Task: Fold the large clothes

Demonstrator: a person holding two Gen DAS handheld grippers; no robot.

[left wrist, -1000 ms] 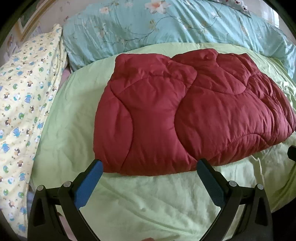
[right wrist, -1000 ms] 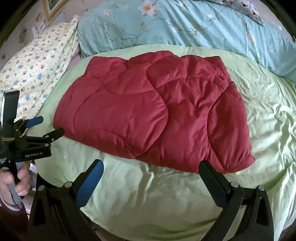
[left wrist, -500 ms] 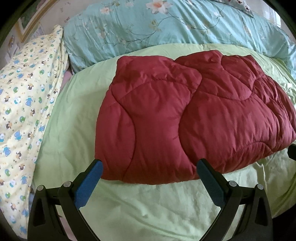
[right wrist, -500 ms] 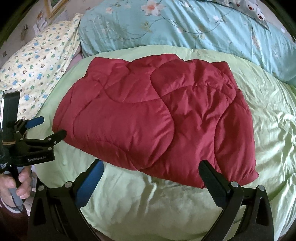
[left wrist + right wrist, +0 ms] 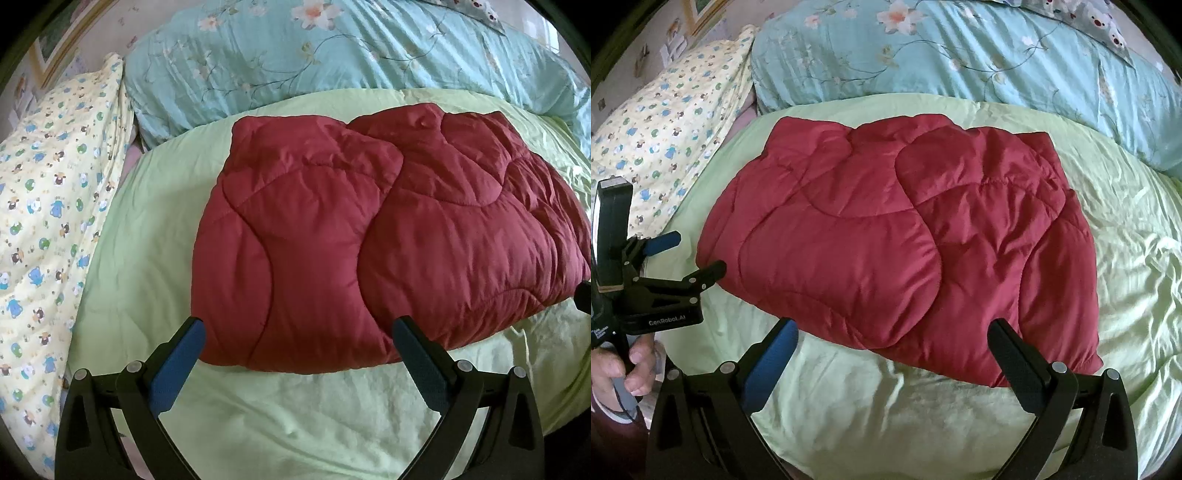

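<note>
Now both grippers, the left gripper (image 5: 297,338) and right gripper (image 5: 894,339), have edged closer to the folded red quilted garment (image 5: 897,243) lying on the green sheet (image 5: 886,413), jaws spread wide and empty, suggesting another fold's grasp is coming.

The quilted garment (image 5: 369,236) is plain dark red. Under it lies a pale green sheet (image 5: 295,413); beyond it, floral turquoise bedding (image 5: 332,55).
</note>
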